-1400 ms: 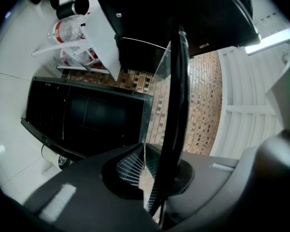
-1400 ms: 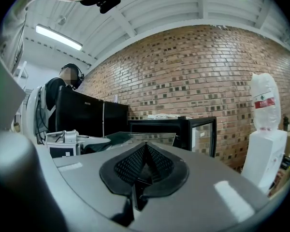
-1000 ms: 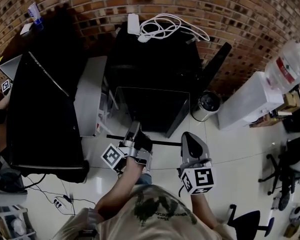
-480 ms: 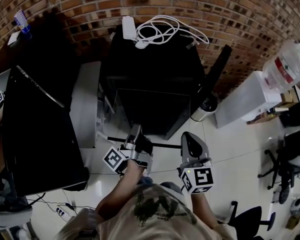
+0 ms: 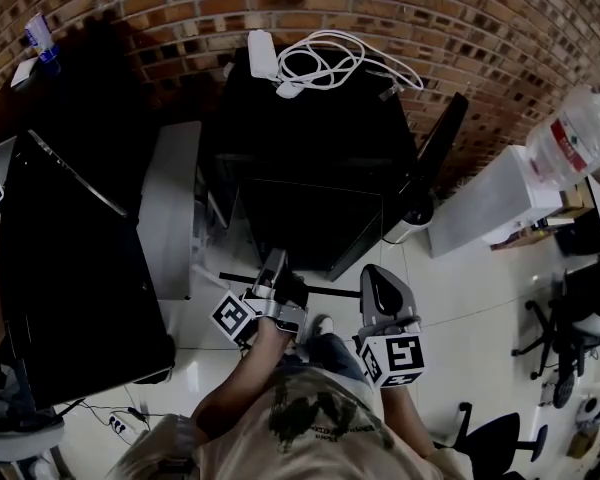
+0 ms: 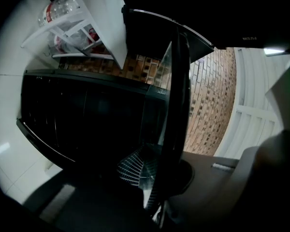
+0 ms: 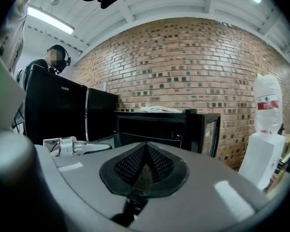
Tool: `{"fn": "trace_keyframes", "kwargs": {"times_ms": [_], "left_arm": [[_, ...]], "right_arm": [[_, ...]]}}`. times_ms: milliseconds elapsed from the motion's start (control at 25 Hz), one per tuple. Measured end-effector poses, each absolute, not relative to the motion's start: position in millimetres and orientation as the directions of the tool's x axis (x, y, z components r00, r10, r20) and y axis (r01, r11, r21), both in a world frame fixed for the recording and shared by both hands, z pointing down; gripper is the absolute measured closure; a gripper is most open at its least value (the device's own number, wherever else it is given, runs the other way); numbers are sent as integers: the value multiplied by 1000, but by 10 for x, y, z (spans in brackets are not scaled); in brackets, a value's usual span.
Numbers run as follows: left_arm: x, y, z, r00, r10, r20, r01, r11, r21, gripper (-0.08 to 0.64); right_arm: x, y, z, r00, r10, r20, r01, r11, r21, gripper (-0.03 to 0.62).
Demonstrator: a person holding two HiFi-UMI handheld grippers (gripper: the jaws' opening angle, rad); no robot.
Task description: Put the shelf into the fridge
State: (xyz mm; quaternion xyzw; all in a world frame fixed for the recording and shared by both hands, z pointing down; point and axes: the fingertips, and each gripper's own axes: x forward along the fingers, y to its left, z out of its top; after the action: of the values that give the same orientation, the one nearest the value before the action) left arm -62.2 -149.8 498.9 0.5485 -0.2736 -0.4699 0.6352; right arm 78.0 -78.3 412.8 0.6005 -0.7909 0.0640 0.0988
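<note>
A small black fridge (image 5: 320, 118) stands against the brick wall, its door (image 5: 438, 148) swung open to the right. A dark glass shelf (image 5: 310, 228) hangs flat in front of the fridge mouth. My left gripper (image 5: 276, 273) is shut on the shelf's near edge. In the left gripper view the shelf (image 6: 176, 105) runs edge-on up from the left gripper (image 6: 157, 187). My right gripper (image 5: 380, 288) hovers beside it to the right, shut with nothing in it. The right gripper (image 7: 145, 168) view shows the fridge (image 7: 154, 122) ahead and the shelf (image 7: 104, 141) at left.
A white cable and adapter (image 5: 320, 58) lie on the fridge top. A tall black fridge (image 5: 70, 238) stands at left with its white-lined door (image 5: 170, 208) open. A white water dispenser (image 5: 500, 203) with a bottle (image 5: 580, 133) stands at right. A person (image 7: 48, 62) is at far left.
The head view has drifted a little. Both grippers and the shelf keep almost the same place before the fridge. A foot now shows below the grippers.
</note>
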Motion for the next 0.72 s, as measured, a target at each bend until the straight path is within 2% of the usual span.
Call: {"fn": "trace_keyframes", "kwargs": {"times_ms": [720], "left_arm": [[-473,-1889,5317,350,-923,-157,279,-58,959,543]], "right_arm": [[935,-1175,4256,-306,-917,255,-945,326,38,592]]}}
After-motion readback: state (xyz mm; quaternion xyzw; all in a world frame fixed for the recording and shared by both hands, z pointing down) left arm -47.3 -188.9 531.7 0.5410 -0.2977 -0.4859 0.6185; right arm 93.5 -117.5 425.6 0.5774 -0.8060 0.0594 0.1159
